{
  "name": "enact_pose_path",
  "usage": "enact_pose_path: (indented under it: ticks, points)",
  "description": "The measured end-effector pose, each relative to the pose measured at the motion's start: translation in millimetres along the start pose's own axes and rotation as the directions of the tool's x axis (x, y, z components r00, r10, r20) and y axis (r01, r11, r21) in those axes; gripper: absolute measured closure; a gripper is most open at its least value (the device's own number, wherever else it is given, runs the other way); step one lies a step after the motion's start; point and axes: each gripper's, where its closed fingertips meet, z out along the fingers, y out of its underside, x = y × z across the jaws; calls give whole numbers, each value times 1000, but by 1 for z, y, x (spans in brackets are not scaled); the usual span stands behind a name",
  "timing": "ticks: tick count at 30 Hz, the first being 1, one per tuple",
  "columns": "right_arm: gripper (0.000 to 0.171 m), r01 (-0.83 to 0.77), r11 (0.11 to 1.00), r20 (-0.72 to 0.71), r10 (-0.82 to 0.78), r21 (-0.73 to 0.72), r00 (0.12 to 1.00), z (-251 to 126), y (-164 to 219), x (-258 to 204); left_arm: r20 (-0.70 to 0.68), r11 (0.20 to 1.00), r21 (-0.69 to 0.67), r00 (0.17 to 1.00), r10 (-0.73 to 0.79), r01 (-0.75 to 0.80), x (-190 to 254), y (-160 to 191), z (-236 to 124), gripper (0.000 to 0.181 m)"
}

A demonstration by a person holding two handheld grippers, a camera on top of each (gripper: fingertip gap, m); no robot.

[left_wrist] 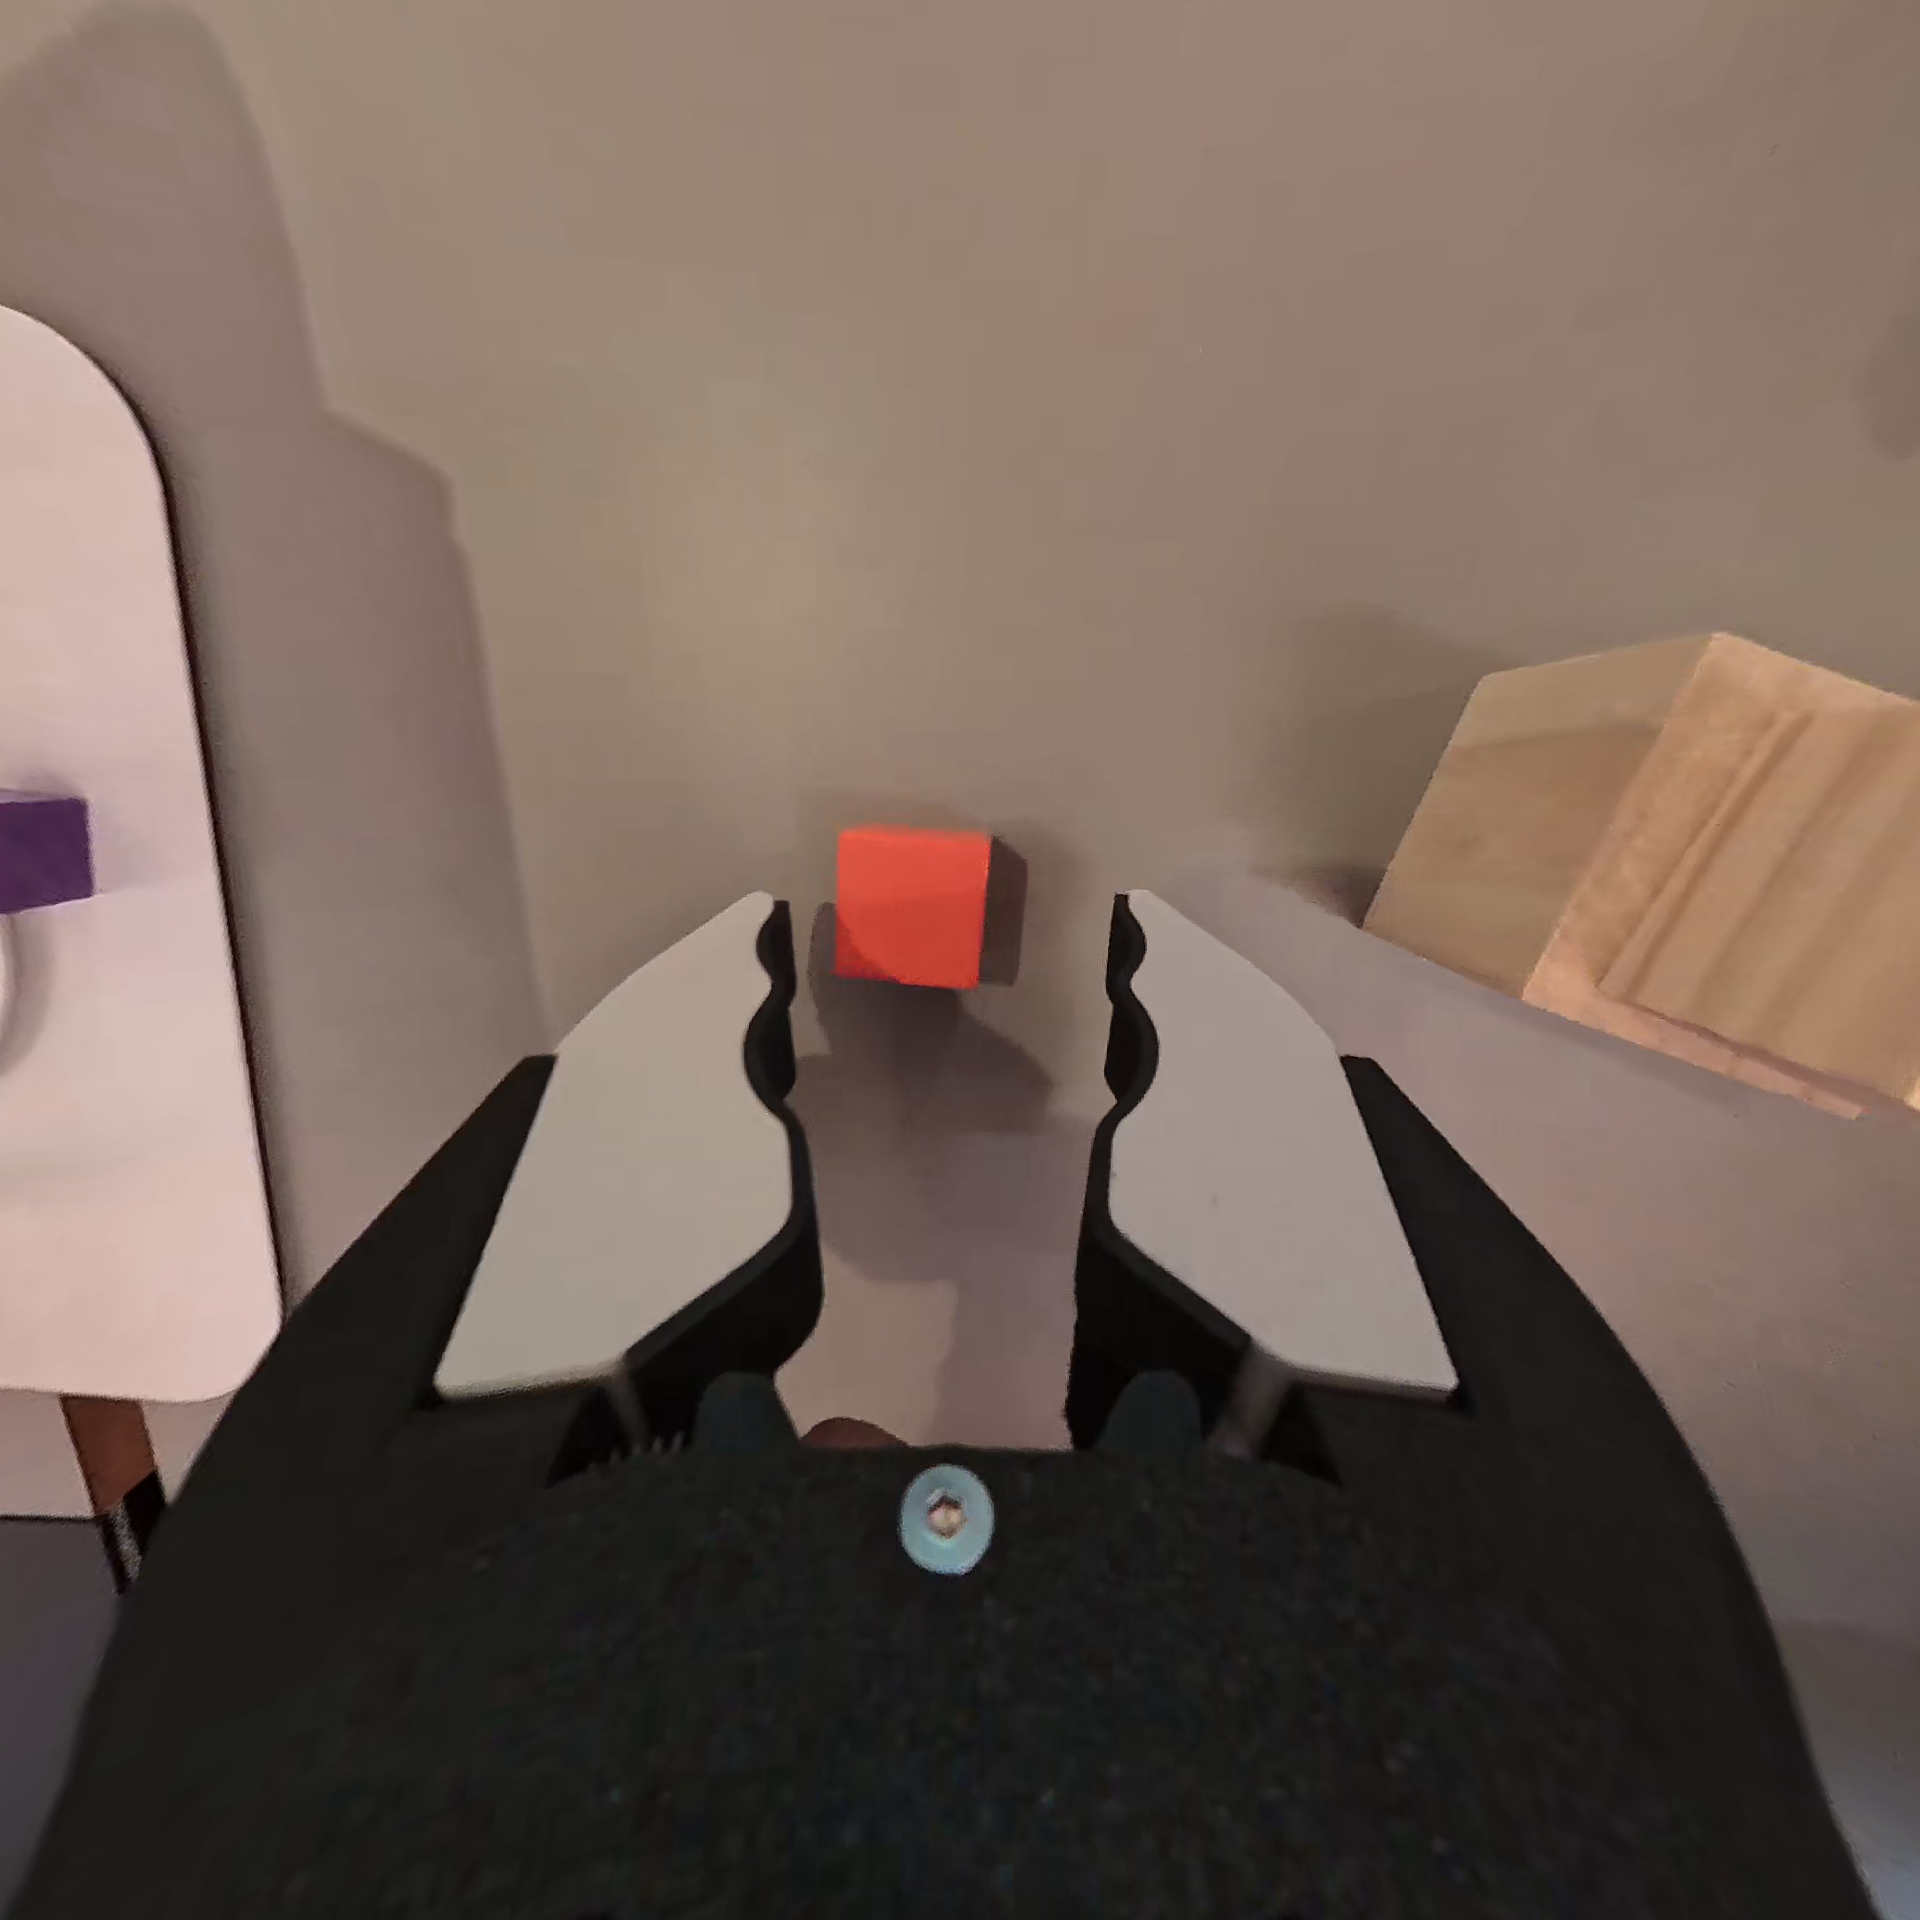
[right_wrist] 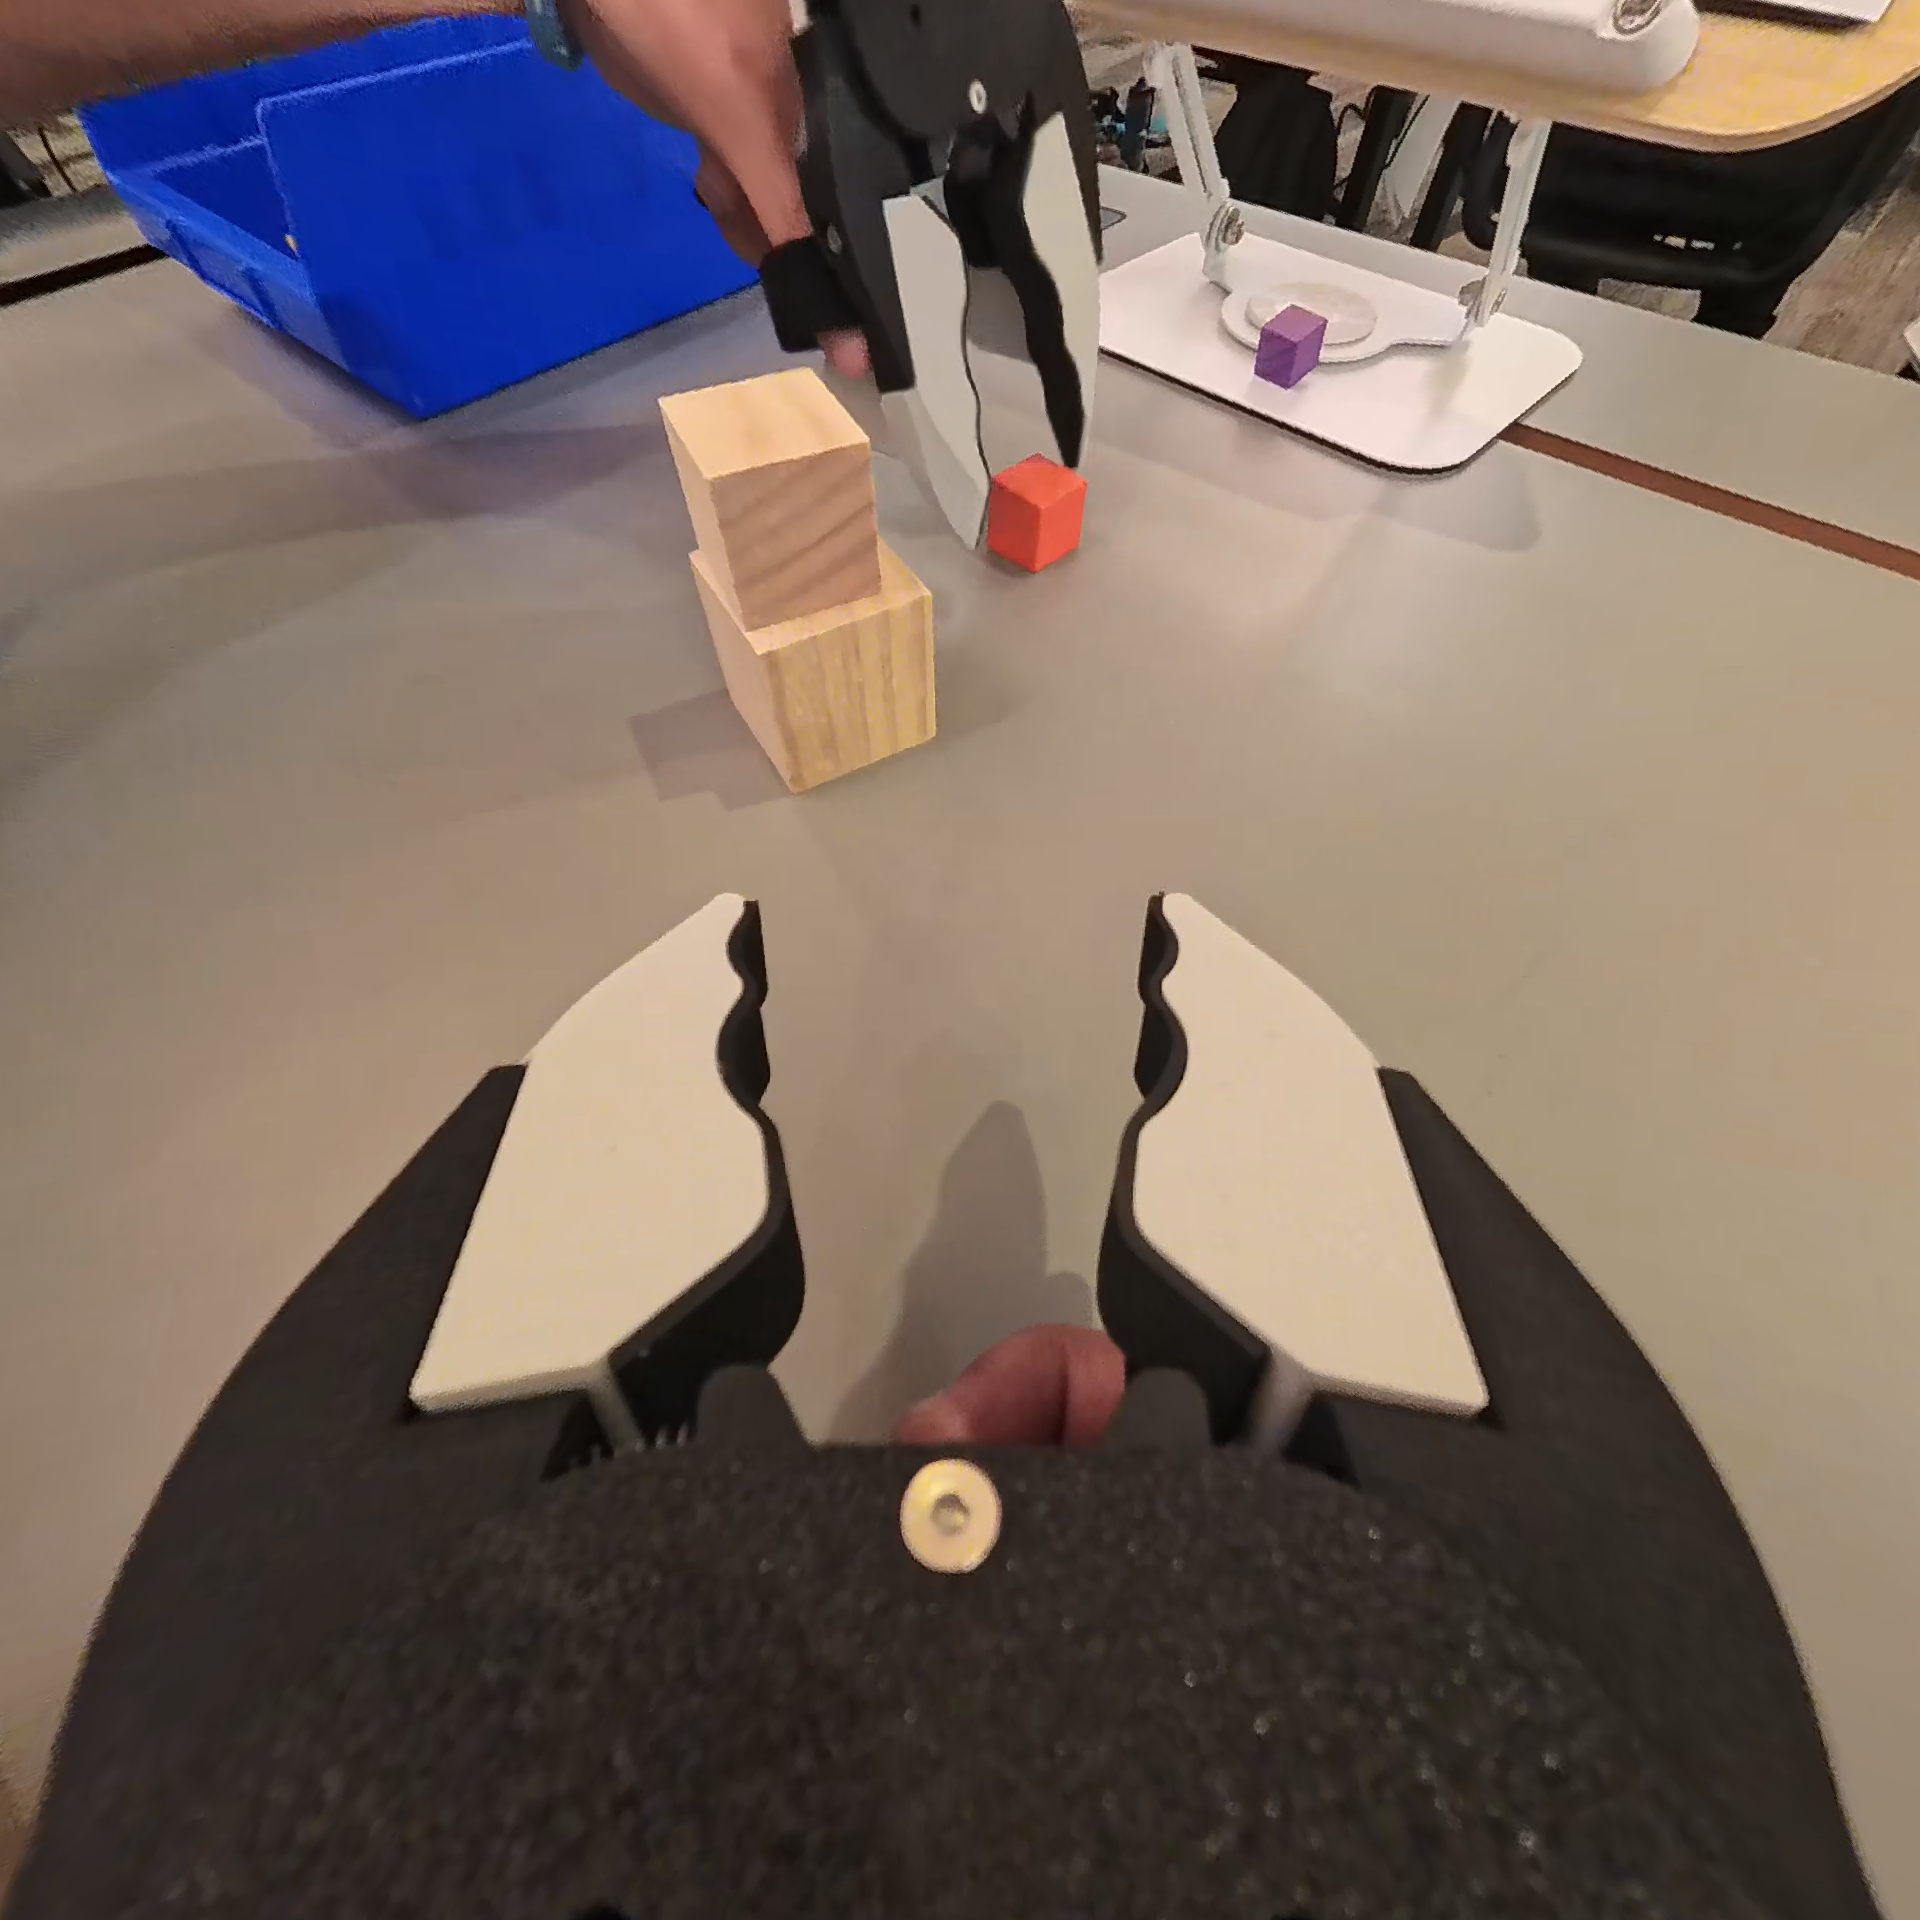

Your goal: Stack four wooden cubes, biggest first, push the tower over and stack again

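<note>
A blue bin (right_wrist: 416, 197) sits toward the far left edge of the grey surface (right_wrist: 1351, 779), and a white stand base (right_wrist: 1455, 400) toward the far right edge carries a small purple cube (right_wrist: 1289, 345). No readable writing shows on any of them.

Two plain wooden cubes are stacked near the middle of the surface: the larger wooden cube (right_wrist: 831, 686) below, the smaller wooden cube (right_wrist: 779, 488) on top, turned a little askew. Just to their right lies the orange cube (right_wrist: 1036, 511), on the surface and apart from the stack.

The left gripper (right_wrist: 1023, 488), held by a hand (right_wrist: 717, 135), points down at the orange cube with its fingers spread on either side; one fingertip is close against the cube's left face, but contact cannot be told. In its own view the left gripper (left_wrist: 945, 914) is released, the orange cube (left_wrist: 911, 907) just beyond the gap.

The right gripper (right_wrist: 954, 914) hovers over bare surface nearer the front edge, fingers wide apart and holding nothing.
</note>
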Motion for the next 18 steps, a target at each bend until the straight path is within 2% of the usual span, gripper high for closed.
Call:
enact_pose_path:
  ticks: [2,4,10,15,18]
  points:
    - [102,-2,1000,0,2,-2,1000,0,1,1,-13,1000,-11,1000,1,-2,0,1,5,131]
    - [102,-2,1000,-1,2,-5,1000,0,1,1,-19,999,-40,1000,10,-11,-1,6,10,152]
    - [102,-3,1000,3,3,-3,1000,0,0,0,37,1000,4,999,-13,13,-3,9,1,152]
    - [103,3,1000,4,-3,2,1000,-1,-1,-1,136,974,221,987,-84,52,11,2,-57,152]
    - [103,7,1000,-2,-7,15,1000,-3,-4,-1,218,929,368,969,-116,28,40,0,-100,152]
